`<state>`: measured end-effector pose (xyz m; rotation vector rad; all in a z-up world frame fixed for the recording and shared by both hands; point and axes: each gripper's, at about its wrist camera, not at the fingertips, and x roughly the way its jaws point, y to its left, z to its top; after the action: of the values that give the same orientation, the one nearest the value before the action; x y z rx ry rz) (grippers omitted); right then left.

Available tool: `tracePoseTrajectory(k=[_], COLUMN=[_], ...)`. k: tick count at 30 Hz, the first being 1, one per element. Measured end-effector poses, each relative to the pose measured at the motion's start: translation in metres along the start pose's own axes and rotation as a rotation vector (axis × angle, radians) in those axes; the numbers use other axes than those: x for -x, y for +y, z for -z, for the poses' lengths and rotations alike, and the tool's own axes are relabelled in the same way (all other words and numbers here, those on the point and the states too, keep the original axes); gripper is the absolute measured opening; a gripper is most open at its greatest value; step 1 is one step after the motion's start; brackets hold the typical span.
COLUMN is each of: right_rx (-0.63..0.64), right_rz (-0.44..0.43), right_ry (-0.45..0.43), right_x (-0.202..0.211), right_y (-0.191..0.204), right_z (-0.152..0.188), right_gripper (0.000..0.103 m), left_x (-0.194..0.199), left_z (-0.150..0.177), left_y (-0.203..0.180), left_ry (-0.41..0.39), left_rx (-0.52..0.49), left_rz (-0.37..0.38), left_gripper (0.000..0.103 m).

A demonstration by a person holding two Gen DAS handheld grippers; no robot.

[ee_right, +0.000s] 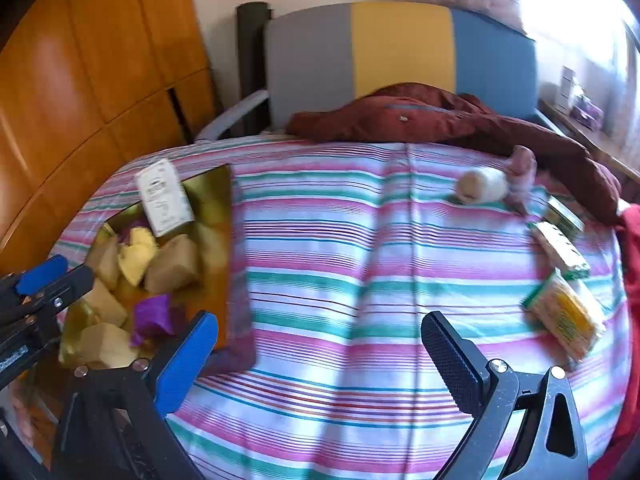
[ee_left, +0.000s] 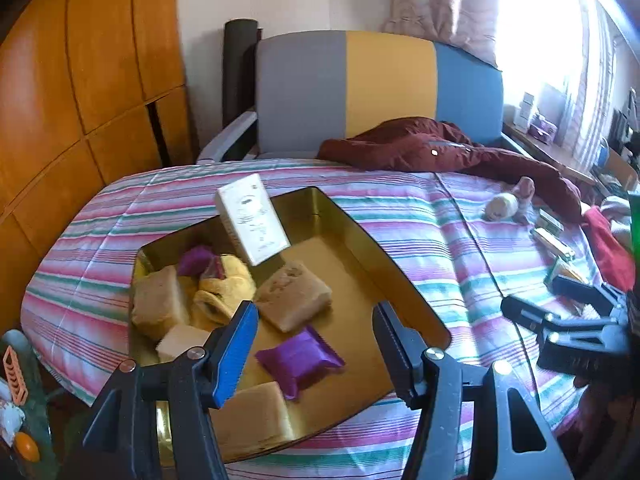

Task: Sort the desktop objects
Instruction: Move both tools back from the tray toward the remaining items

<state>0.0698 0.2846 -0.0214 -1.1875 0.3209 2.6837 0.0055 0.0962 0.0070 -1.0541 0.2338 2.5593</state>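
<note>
Right wrist: maroon jacket (ee_right: 440, 120) behind bottle (ee_right: 484, 186).

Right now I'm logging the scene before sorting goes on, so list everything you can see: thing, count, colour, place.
gold tray: one, gold, left side of the striped bedcover.
white box: one, white, tilted at the tray's far edge.
tan packets: about five, tan, in the tray.
purple packets: two, purple, in the tray.
yellow cloth: one, yellow, in the tray.
striped bedcover: one, pink, green and white.
white roll: one, cream, far right.
green-yellow packets: three, right edge.
maroon jacket: one, far side.
red cloth: one, right edge.
left gripper: jaws open, over the tray.
right gripper: jaws open, over the bedcover.
</note>
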Motion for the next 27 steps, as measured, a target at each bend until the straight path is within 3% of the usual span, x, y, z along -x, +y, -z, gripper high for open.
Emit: tracePoseTrajectory(k=[27], right_rx=[-0.274], right_rz=[0.203], right_ry=[0.05], right_x=[0.041], right_y=[-0.169], right_z=[0.009], right_gripper=[0.103], left_x=[-0.019], left_z=[0.008], left_y=[-0.057], left_ry=[0.077], left_rx=[-0.116], left_rz=[0.15], left_gripper=[0.061])
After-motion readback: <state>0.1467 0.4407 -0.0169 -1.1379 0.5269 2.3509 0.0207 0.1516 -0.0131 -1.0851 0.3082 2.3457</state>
